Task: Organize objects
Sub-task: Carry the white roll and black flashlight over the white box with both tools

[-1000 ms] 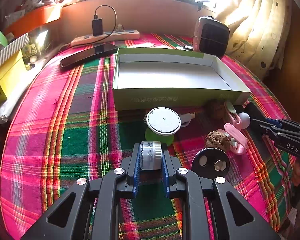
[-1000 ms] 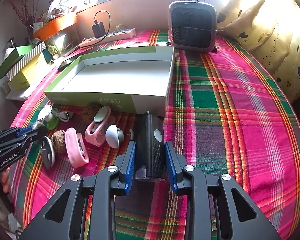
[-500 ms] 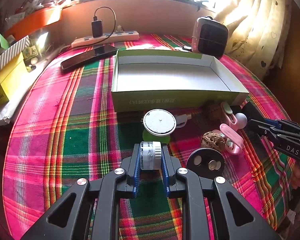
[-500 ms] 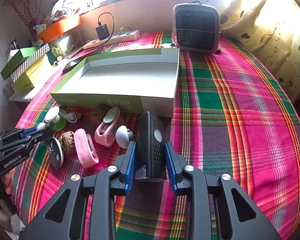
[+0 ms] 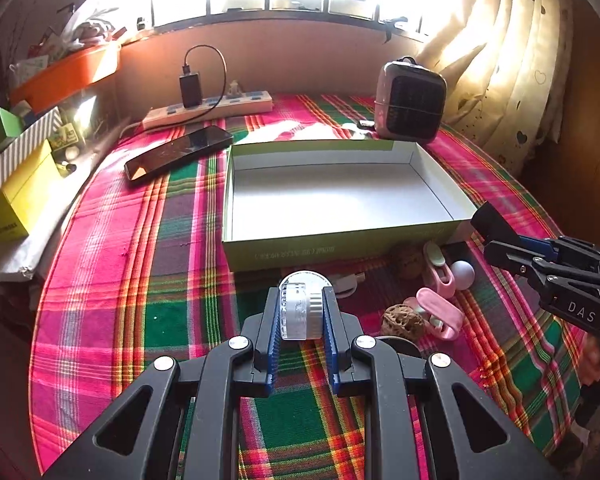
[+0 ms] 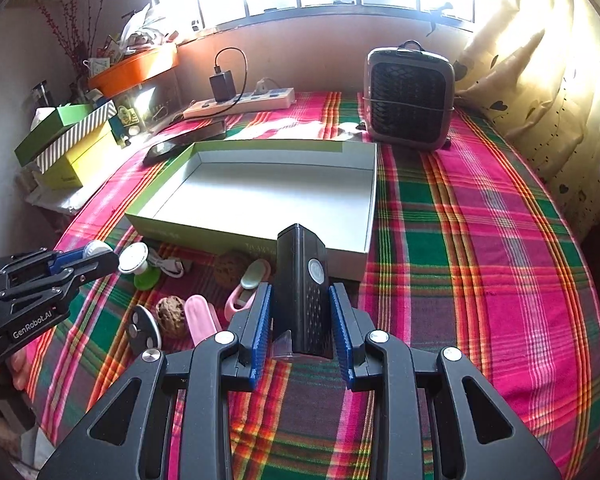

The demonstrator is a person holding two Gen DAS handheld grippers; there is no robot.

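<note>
**Both hand-held grippers loaded above the plaid cloth**

Here the left hand-held gripper (image 5: pixel 300 316) is clenched on a small clear jar with a ribbed silver lid (image 5: pixel 300 312), lifted clear of the plaid cloth (image 5: pixel 140 280) in front of the open green box (image 5: pixel 340 240). The right hand-held gripper (image 6: pixel 302 320) is grasping a black ribbed device (image 6: pixel 302 288) upright between its blue pads, near the box's front right corner. The box's white inside holds nothing. Loose on the cloth just before its front wall lie two walnuts (image 6: pixel 170 314), pink clips (image 6: pixel 200 318), a white disc on a green base (image 6: pixel 136 262) and a dark round lid (image 6: pixel 142 330). A phone (image 5: pixel 176 152), a power strip (image 5: pixel 208 110) and a small heater (image 6: pixel 408 100) sit behind the box.
</note>
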